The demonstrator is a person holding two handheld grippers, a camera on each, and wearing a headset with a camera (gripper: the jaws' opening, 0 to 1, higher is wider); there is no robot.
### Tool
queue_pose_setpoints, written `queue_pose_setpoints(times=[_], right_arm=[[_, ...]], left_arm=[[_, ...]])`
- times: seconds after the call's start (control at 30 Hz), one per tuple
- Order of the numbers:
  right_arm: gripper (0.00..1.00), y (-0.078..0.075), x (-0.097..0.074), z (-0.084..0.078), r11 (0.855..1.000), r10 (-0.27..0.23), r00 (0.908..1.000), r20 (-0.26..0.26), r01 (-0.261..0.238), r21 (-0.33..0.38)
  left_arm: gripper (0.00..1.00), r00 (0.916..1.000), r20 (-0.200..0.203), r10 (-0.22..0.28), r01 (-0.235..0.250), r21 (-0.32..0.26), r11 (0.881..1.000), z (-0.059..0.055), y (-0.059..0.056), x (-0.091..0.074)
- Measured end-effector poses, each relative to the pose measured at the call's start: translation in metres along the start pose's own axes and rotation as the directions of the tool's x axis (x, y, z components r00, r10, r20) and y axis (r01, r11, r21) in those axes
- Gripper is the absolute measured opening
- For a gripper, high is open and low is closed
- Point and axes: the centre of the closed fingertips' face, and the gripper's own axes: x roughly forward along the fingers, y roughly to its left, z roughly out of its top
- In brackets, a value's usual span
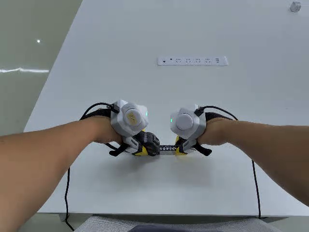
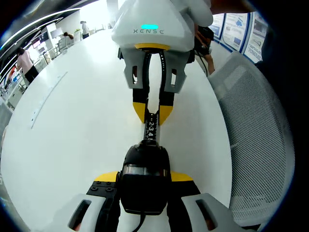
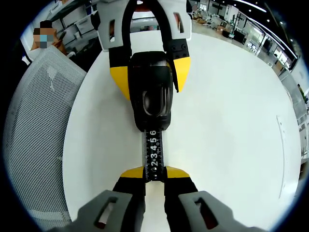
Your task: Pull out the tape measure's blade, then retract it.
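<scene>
A black tape measure case (image 1: 149,143) rests near the table's front edge, with my left gripper (image 1: 140,150) shut on it. In the left gripper view the case (image 2: 145,176) sits between the yellow-tipped jaws of my left gripper (image 2: 144,178). A short length of dark blade (image 1: 167,147) with white numerals runs from the case to my right gripper (image 1: 180,150). The right gripper view shows my right gripper (image 3: 154,173) shut on the blade's end (image 3: 154,157), with the case (image 3: 153,94) ahead. The other gripper pinches the blade (image 2: 152,126) in the left gripper view.
A white power strip (image 1: 192,61) lies across the middle of the white table (image 1: 231,101). A small grey object (image 1: 295,6) sits at the far right corner. A mesh chair (image 2: 256,140) stands by the table's near edge. Black cables (image 1: 254,180) trail from both grippers.
</scene>
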Motion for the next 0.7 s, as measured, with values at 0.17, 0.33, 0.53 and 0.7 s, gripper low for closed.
queue_pose_setpoints(times=[0.17,0.33,0.53,0.7], right_arm=[[0.13,-0.0005,0.0000,-0.0005,1.000,0.000,1.0000,-0.010,0.000,0.001],[0.13,-0.0003,-0.0009,-0.0025,1.000,-0.003,0.9999,-0.017,0.003,0.002],[0.13,-0.0008,-0.0024,-0.0056,1.000,-0.002,0.9997,-0.026,0.002,0.009],[0.13,-0.0006,-0.0038,-0.0087,1.000,-0.001,0.9992,-0.041,0.002,0.010]], left_arm=[[0.34,1.0000,0.001,0.001,-0.001,0.000,1.000,-0.0002,0.0004,0.0003],[0.34,1.0000,0.002,0.003,-0.003,-0.004,1.000,-0.0006,0.0007,0.0003],[0.34,1.0000,0.003,0.003,-0.003,-0.003,1.000,-0.0009,0.0007,0.0000],[0.34,1.0000,0.001,0.002,-0.002,-0.002,1.000,-0.0011,0.0004,-0.0003]])
